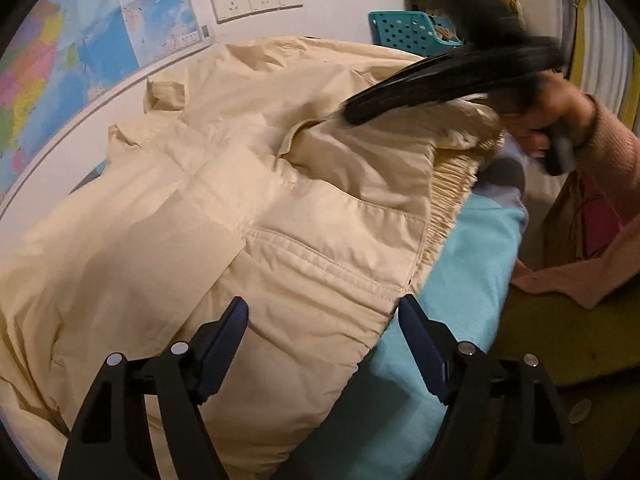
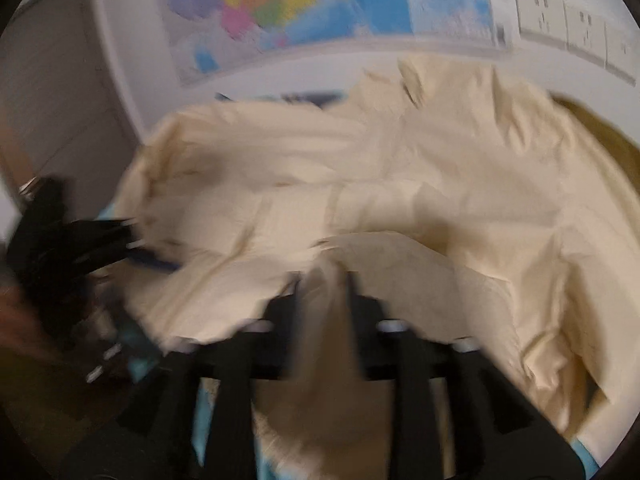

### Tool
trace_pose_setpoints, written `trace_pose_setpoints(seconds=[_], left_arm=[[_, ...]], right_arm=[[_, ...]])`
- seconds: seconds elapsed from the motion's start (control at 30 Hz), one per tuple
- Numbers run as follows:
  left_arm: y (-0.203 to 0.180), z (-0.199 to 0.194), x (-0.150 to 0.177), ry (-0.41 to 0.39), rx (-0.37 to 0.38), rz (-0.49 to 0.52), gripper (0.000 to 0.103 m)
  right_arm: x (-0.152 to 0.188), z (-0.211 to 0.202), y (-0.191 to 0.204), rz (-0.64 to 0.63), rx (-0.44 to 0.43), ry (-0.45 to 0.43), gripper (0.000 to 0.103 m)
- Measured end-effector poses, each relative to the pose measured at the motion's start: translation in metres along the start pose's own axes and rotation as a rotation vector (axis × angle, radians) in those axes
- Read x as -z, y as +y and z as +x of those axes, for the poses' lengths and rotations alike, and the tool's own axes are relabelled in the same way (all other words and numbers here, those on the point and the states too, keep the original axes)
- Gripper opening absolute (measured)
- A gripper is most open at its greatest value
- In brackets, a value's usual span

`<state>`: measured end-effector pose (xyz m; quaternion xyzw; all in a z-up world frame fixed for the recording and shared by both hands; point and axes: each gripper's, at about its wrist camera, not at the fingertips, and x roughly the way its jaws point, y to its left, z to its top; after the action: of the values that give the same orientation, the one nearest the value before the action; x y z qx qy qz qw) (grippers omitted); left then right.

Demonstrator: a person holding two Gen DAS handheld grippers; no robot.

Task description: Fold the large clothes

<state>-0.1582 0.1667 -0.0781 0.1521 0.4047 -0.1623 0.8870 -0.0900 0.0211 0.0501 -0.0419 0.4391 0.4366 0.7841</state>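
World map (image 1: 48, 52) is pinned to the white wall; a second, smaller map sheet (image 1: 160, 12) is overlapped on its right part. Three white wall plates (image 1: 256, 0) are mounted in a row right of the maps: two sockets, one switch. A teal perforated basket (image 1: 408, 30) is seen against the wall, contents unclear. A light-blue cover (image 1: 460, 280) is spread over the work surface.

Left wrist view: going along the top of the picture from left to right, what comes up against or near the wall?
Wall map → smaller map sheet → white wall sockets → teal perforated basket → yellow curtain edge.
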Motion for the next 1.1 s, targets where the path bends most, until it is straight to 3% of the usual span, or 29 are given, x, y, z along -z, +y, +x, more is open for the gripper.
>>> trace_pose_setpoints(seconds=[0.1, 0.17, 0.27, 0.33, 0.47, 0.5, 0.67, 0.77, 0.83, 0.87, 1.0, 1.03, 1.07, 1.1], left_arm=[[0.012, -0.011, -0.003, -0.027, 0.015, -0.052, 0.076], [0.019, -0.017, -0.004, -0.044, 0.013, -0.077, 0.076], [0.022, -0.020, -0.006, -0.055, 0.013, -0.084, 0.076], [0.023, -0.018, -0.008, -0.053, 0.010, -0.078, 0.076], [0.025, -0.016, -0.007, -0.053, -0.007, -0.084, 0.076], [0.029, -0.017, -0.006, -0.055, -0.006, -0.096, 0.076], [0.034, -0.019, -0.005, -0.053, -0.002, -0.125, 0.076], [0.030, -0.021, -0.004, -0.055, -0.004, -0.120, 0.077], [0.030, -0.021, -0.003, -0.056, -0.010, -0.112, 0.077], [0.030, -0.020, -0.004, -0.055, -0.016, -0.112, 0.078], [0.033, -0.019, -0.007, -0.056, -0.016, -0.127, 0.078], [0.034, -0.019, -0.007, -0.057, -0.015, -0.128, 0.078], [0.034, -0.018, -0.007, -0.057, -0.016, -0.130, 0.078], [0.034, -0.017, -0.007, -0.056, -0.016, -0.134, 0.078]], right_arm=[[0.017, -0.034, 0.031, -0.112, -0.058, 0.006, 0.041], [0.035, -0.034, 0.054, -0.195, -0.071, 0.075, 0.039], [0.059, -0.005, 0.074, -0.301, 0.023, 0.196, 0.039], [0.069, 0.017, 0.079, -0.361, 0.099, 0.232, 0.039], [0.073, 0.035, 0.089, -0.469, 0.213, 0.153, 0.051], [0.074, 0.037, 0.092, -0.486, 0.224, 0.140, 0.048], [0.078, 0.028, 0.097, -0.474, 0.156, 0.177, 0.006], [0.075, 0.011, 0.098, -0.438, 0.140, 0.163, 0.005], [0.077, 0.010, 0.097, -0.450, 0.155, 0.173, 0.011], [0.079, 0.012, 0.098, -0.464, 0.167, 0.168, 0.024], [0.087, 0.024, 0.101, -0.515, 0.210, 0.190, 0.023], [0.086, 0.028, 0.099, -0.527, 0.225, 0.187, 0.027], [0.087, 0.032, 0.100, -0.550, 0.264, 0.169, 0.039], [0.086, 0.034, 0.102, -0.566, 0.296, 0.141, 0.041]])
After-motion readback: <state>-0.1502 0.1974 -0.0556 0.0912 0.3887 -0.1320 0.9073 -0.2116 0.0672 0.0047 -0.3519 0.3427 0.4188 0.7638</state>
